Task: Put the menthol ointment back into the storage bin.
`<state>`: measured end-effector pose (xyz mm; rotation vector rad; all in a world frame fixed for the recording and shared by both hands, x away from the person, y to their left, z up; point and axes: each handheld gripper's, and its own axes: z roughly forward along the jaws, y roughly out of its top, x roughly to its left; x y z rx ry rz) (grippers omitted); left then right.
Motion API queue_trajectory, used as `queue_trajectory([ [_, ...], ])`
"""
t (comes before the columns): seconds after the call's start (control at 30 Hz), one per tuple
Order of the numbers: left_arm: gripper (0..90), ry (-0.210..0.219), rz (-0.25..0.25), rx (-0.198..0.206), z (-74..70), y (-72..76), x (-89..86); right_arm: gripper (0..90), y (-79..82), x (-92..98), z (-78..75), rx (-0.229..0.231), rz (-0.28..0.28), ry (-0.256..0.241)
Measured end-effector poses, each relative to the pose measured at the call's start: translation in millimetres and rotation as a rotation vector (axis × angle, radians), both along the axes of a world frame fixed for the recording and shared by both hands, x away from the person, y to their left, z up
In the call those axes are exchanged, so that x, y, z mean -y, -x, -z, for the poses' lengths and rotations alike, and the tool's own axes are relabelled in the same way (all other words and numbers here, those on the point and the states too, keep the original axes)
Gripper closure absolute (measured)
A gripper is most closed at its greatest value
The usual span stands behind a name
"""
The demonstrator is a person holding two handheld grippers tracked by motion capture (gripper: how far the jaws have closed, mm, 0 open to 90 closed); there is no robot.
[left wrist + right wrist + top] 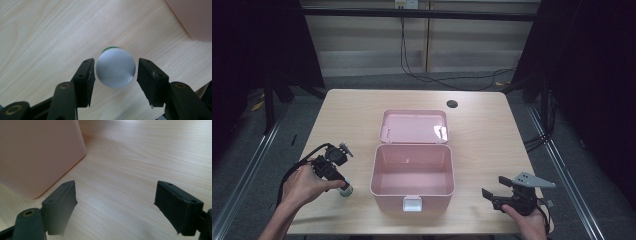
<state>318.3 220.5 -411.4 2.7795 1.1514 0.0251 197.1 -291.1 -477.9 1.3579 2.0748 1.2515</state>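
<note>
Left tool (115, 72) straddles the upright bottle (115, 67) near the table's front-left corner, jaws not yet clamped, right tool (115, 207) wide and idle: off-centre closing could tip or roll it against the pink box (413, 175).

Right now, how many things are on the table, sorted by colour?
Pink: 1, the open box
Green with a white cap: 1, the small bottle between the left gripper jaws
Total: 2

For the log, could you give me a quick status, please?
Left gripper open, jaws astride small bottle. Right gripper open, idle. Pink box lid open. Nothing in the way.
</note>
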Motion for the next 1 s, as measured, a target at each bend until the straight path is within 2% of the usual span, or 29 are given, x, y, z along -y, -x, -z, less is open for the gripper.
queue_trajectory([
  [0.2,47.4,-0.003,0.005,-0.001,3.2,-0.4,0.8,17.2,0.4,-0.1,-0.1,-0.003,-0.002,-0.001],
  [0.47,46.7,-0.026,0.02,-0.041,8.1,-3.7,2.0,17.2,0.1,-0.7,0.1,-0.002,-0.009,0.0],
  [0.57,47.2,-0.044,0.013,-0.037,9.8,-5.1,3.8,17.2,0.0,-0.4,0.3,-0.006,-0.012,0.0],
  [0.6,47.4,-0.032,0.02,-0.053,10.4,-6.0,4.0,17.2,0.0,-0.4,0.4,-0.007,-0.013,-0.001],
  [0.67,49.0,-0.032,0.015,-0.041,9.4,-6.3,5.1,17.2,-0.2,-0.8,0.4,-0.008,-0.012,-0.001],
  [0.73,50.0,-0.048,0.026,-0.042,10.9,-6.5,6.2,17.2,-0.2,-1.0,0.5,-0.009,-0.014,-0.001],
  [1.0,49.7,-0.046,0.021,-0.06,15.7,-6.3,4.1,17.2,-0.4,-0.9,0.8,-0.012,-0.013,0.001],
])
